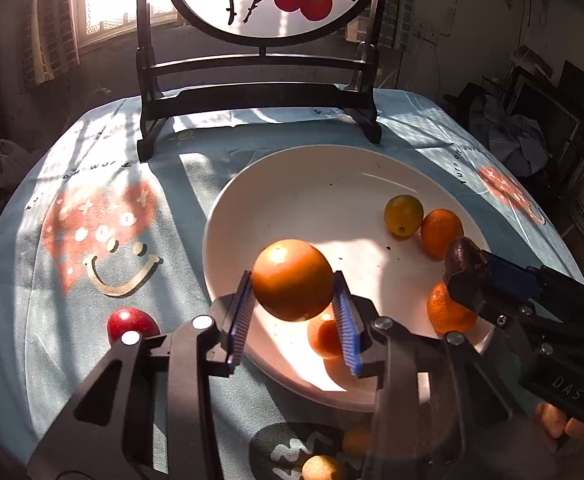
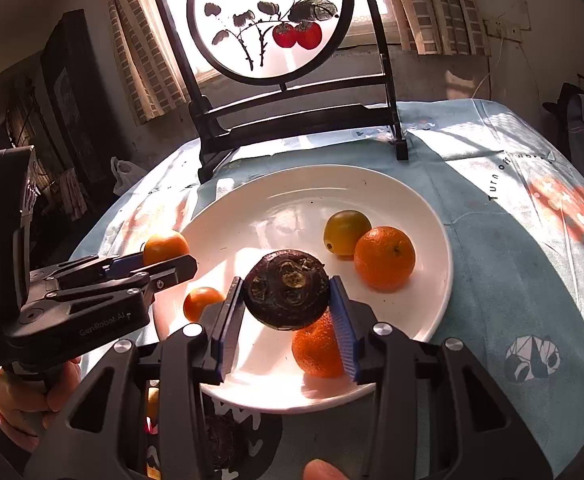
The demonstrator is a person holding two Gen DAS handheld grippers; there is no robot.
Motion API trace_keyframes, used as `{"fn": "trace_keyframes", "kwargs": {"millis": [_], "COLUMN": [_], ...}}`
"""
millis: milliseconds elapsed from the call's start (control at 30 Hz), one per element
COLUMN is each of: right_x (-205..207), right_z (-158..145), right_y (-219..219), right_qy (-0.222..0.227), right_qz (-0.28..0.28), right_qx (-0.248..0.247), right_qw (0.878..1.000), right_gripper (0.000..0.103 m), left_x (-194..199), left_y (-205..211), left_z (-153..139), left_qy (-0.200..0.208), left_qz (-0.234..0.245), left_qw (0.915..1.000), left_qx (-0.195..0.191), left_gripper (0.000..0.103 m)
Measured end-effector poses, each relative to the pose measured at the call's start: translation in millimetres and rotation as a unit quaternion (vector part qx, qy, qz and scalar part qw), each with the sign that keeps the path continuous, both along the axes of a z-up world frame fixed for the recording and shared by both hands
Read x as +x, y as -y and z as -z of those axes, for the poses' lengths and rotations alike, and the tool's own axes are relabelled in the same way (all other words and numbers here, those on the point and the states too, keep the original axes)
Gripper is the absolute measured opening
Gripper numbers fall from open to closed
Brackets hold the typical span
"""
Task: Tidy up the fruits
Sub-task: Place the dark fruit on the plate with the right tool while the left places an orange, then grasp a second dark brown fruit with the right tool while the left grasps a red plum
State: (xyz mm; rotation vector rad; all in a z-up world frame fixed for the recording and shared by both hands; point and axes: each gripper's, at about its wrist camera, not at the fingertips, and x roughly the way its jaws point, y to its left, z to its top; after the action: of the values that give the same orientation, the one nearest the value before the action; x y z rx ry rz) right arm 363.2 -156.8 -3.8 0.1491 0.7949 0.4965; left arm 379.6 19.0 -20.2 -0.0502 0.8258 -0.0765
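My left gripper [image 1: 292,286] is shut on a large orange [image 1: 288,268] and holds it above the near left part of the white plate [image 1: 228,208]. My right gripper [image 2: 285,285] is shut on a dark brown wrinkled fruit [image 2: 286,296] over the plate's middle [image 2: 432,216]. On the plate lie a yellow-green fruit [image 2: 346,232], an orange [image 2: 384,258], another orange [image 2: 316,350] partly behind the right finger, and a small orange [image 2: 202,302]. The right gripper [image 1: 470,276] with its dark fruit [image 1: 462,262] shows at the right of the left wrist view.
A red fruit [image 1: 132,320] lies on the blue patterned tablecloth [image 1: 92,168] left of the plate. More small fruits [image 1: 324,468] and a dark fruit [image 2: 220,440] sit near the table's front edge. A dark-framed round screen [image 2: 292,120] stands behind the plate.
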Motion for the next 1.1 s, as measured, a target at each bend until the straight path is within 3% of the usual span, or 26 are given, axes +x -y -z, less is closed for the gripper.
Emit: {"fn": "trace_keyframes", "kwargs": {"millis": [33,67,100,233,267,300,533,667,900,1100], "right_x": [3.5,6.0,6.9,-2.5,-7.4,-12.5,-45.6,-75.1,-121.9,-151.0], "right_z": [1.6,2.7,3.0,-9.7,-15.1,-19.8,-20.0,-13.1,-16.3,-4.2], "right_y": [-1.5,-2.7,-2.4,6.2,9.6,13.0,22.1,17.2,12.1,11.8], "right_qy": [-0.003,-0.005,-0.007,0.002,0.010,0.018,-0.012,-0.023,-0.001,0.011], "right_qz": [-0.003,-0.005,-0.006,0.000,0.004,0.008,-0.017,-0.053,-0.114,-0.137], "right_qx": [-0.001,-0.002,0.001,0.011,0.016,0.022,0.050,0.041,-0.022,-0.097], "right_qw": [1.000,1.000,1.000,1.000,1.000,1.000,0.999,0.997,0.993,0.986], "right_gripper": [0.043,0.044,0.047,0.060,0.069,0.069,0.070,0.070,0.070,0.069], "left_x": [2.7,4.2,2.8,-18.1,-24.5,-32.0,-78.8,-107.8,-129.1,-132.3], "left_y": [1.2,2.2,2.8,0.1,-1.7,-3.8,-20.5,-48.5,-90.4,-99.5], "left_z": [1.8,2.5,0.6,-24.4,-30.8,-36.8,-45.6,-38.0,-18.3,-11.7], "left_qy": [-0.003,-0.004,0.001,0.046,0.056,0.068,0.089,0.085,0.054,0.039], "left_qz": [-0.001,-0.003,-0.006,-0.012,-0.015,-0.020,-0.041,-0.067,-0.130,-0.148], "left_qw": [1.0000,0.9999,0.9998,0.9982,0.9977,0.9970,0.9943,0.9940,0.9900,0.9883], "left_qx": [0.005,0.010,0.017,0.037,0.035,0.032,0.043,0.013,-0.003,-0.010], "left_gripper": [0.040,0.050,0.074,0.086,0.092,0.098,0.100,0.101,0.101,0.101]}}
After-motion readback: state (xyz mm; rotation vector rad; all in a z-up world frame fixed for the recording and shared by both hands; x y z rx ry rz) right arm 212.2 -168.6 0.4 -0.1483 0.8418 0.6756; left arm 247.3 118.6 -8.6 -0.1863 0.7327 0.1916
